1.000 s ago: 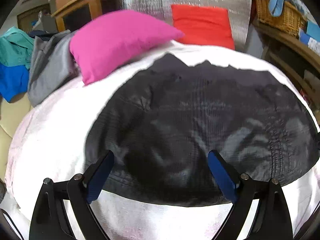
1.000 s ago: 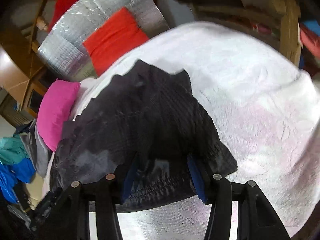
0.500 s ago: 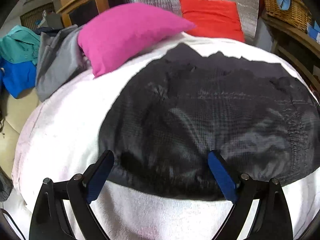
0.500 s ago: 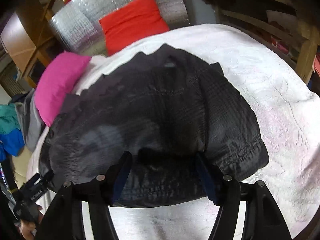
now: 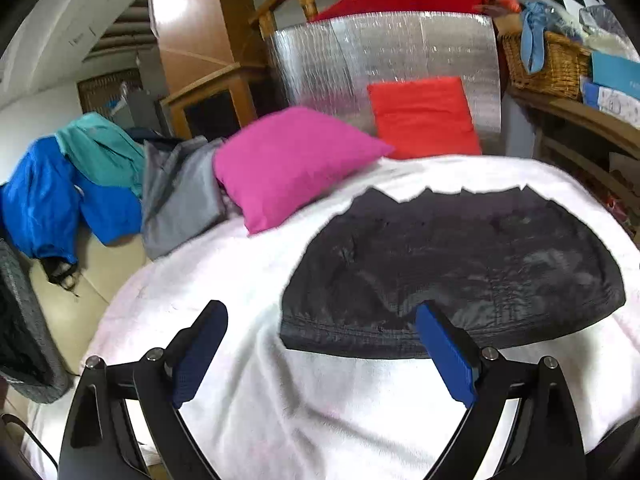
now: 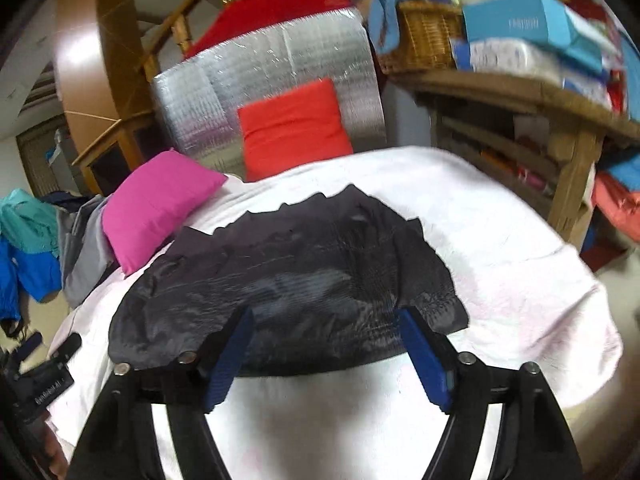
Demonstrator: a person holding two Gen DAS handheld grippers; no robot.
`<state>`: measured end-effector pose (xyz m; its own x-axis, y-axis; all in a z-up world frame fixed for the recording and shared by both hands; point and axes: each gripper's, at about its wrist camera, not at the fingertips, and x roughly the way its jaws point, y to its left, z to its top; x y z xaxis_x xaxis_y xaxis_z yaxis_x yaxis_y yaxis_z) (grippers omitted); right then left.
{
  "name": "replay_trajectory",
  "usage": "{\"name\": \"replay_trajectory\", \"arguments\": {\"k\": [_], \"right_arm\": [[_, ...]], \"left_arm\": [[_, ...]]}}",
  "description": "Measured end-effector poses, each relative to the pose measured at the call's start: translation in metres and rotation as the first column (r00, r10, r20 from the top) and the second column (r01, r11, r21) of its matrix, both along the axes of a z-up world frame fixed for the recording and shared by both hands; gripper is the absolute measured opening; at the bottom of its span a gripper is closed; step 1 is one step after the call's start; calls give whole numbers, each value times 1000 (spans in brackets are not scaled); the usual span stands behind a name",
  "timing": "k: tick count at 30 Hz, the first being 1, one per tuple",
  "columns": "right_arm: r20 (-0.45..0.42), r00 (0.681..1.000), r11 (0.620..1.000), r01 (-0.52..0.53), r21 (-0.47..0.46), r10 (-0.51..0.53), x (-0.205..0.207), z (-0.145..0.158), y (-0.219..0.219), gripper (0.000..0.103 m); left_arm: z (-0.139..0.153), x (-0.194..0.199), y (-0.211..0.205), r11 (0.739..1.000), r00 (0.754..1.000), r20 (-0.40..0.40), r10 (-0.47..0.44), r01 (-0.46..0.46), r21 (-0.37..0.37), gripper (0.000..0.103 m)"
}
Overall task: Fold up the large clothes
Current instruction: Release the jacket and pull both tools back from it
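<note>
The right gripper (image 6: 324,354) has just been opening and now stands spread, releasing the black garment (image 6: 288,280), which lies folded flat on the white bed cover (image 6: 500,272). The left gripper (image 5: 320,354) is also spread and empty; both have lifted back, so this fold appears complete.

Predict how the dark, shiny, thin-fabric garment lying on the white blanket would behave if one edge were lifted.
The dark, shiny, thin-fabric garment would probably droop limply, since it lies flat with soft wrinkles following the white blanket. Its sheen suggests a slick weave that may slip between pads. It looks thin, so likely light for its spread.
</note>
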<state>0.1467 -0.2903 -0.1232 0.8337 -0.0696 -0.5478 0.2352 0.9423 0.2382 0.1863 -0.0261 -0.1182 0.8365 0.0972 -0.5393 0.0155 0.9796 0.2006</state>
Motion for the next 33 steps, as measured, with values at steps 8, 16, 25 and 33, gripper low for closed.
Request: {"name": "replay_trajectory", "arguments": {"k": [8,16,25,33], "right_arm": [[34,999,998,-23,-67,25,-49,44,26,79],[42,999,996,-26,-90,29,-103,85,48,81],[74,996,990,-33,-136,43,-145,116,66,81],[84,996,991,-31,-130,43,-154,124,77,82]], "left_arm": [[65,-60,9,999,990,133,38,-38,-4,96],[112,-115,19,999,979,196,54,-52,-16,98],[148,-164,25,999,970,241,41,-32,-42,98],[157,-180,27,999,966,255,37,-27,-46,98]]}}
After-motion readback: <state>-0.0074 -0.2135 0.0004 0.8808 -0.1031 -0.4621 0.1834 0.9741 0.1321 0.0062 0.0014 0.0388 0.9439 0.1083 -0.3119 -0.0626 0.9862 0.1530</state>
